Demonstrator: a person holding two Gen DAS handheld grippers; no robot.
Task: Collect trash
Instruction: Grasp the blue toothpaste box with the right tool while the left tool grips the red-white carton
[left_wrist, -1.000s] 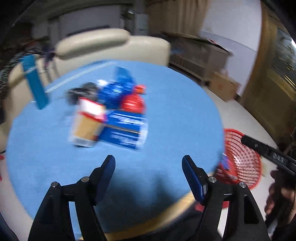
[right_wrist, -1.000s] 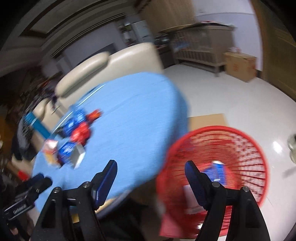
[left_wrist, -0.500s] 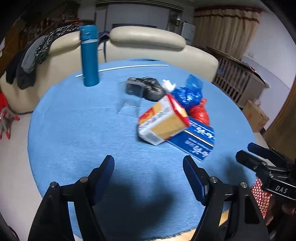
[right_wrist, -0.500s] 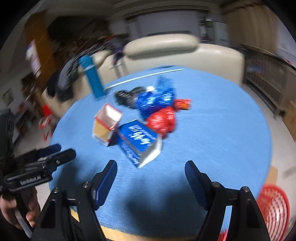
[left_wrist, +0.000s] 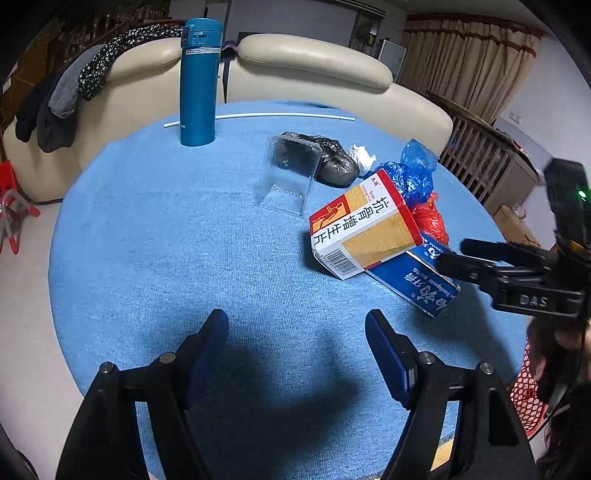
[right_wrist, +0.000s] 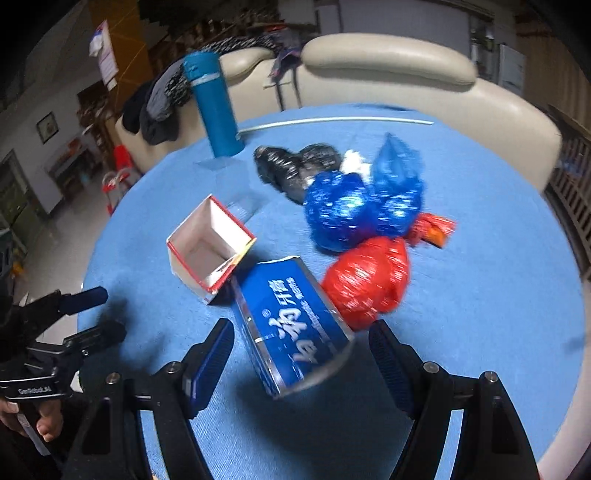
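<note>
A pile of trash lies on the round blue table (left_wrist: 155, 236): an orange-and-white medicine box (left_wrist: 364, 225) (right_wrist: 208, 247), a blue toothpaste box (left_wrist: 417, 282) (right_wrist: 291, 325), a red bag (right_wrist: 365, 282), blue bags (right_wrist: 362, 203), a black bag (left_wrist: 332, 160) (right_wrist: 291, 166), a clear plastic tray (left_wrist: 291, 177). My left gripper (left_wrist: 297, 343) is open and empty over the near table edge. My right gripper (right_wrist: 301, 350) is open, its jaws either side of the toothpaste box's near end, not closed on it.
A tall teal flask (left_wrist: 199, 79) stands at the table's far left. A white rod (left_wrist: 280, 116) lies along the far edge. A cream sofa (left_wrist: 314, 62) is behind. A red mesh basket (left_wrist: 526, 391) sits on the floor at right.
Both grippers have swung from the red basket side back to the table. The right gripper has moved in close to the toothpaste box. The left gripper has moved nearer the pile.
</note>
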